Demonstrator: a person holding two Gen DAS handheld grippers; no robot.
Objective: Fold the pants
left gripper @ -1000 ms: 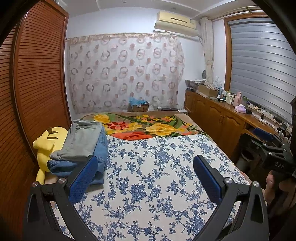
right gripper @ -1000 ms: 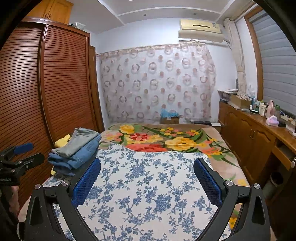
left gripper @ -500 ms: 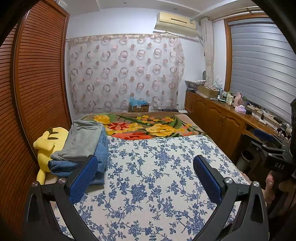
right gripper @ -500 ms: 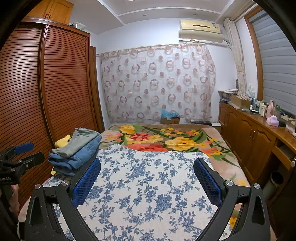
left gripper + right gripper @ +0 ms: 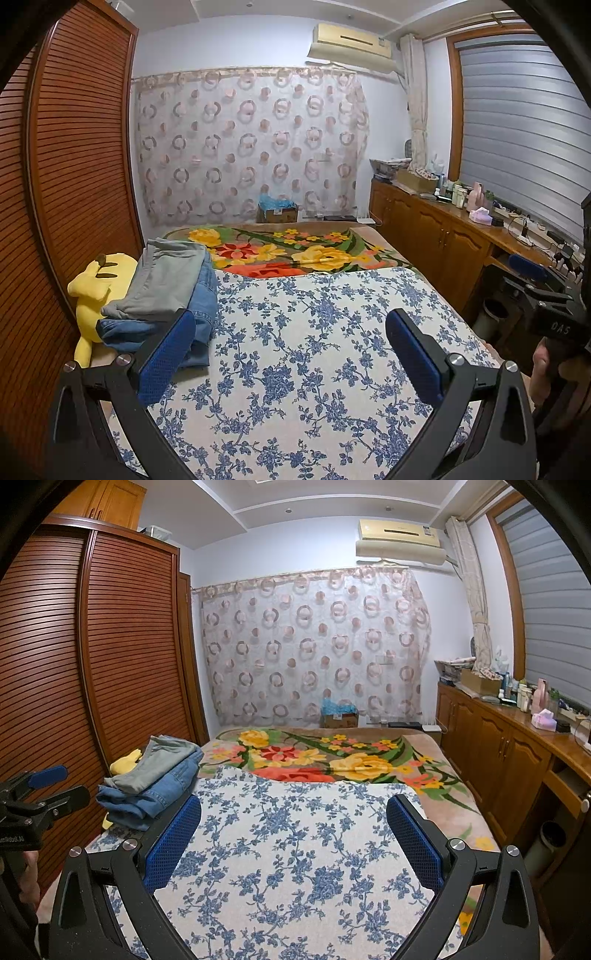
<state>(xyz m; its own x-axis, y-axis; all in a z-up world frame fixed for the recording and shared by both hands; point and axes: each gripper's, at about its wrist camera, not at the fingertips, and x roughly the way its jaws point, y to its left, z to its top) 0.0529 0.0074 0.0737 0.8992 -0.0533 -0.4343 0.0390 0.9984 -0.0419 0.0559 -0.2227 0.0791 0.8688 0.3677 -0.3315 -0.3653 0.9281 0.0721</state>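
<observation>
A bed with a blue-flowered sheet (image 5: 314, 354) fills the foreground; beyond the sheet lies a bright floral blanket (image 5: 291, 254), and behind that hangs a circle-patterned curtain (image 5: 251, 144). A slatted wardrobe (image 5: 88, 657) bounds the left side, and a wooden cabinet (image 5: 498, 746) crowded with bottles and boxes runs along the right. A yellow plush toy (image 5: 96, 291) rests at the bed's left edge, partly covered by the pants (image 5: 166, 291): a folded stack, grey pair on top of blue denim. Nothing lies on the sheet between the cameras and the stack. The left gripper (image 5: 290, 354) hovers above the sheet with its blue-padded fingers (image 5: 166, 354) spread wide, holding nothing; the stack's near edge appears just behind its left finger, though contact cannot be judged. The right gripper (image 5: 293, 838) is likewise spread wide and empty over the sheet, with the pants (image 5: 155, 779) up and to the left of its left finger (image 5: 173, 842), apart from it.
</observation>
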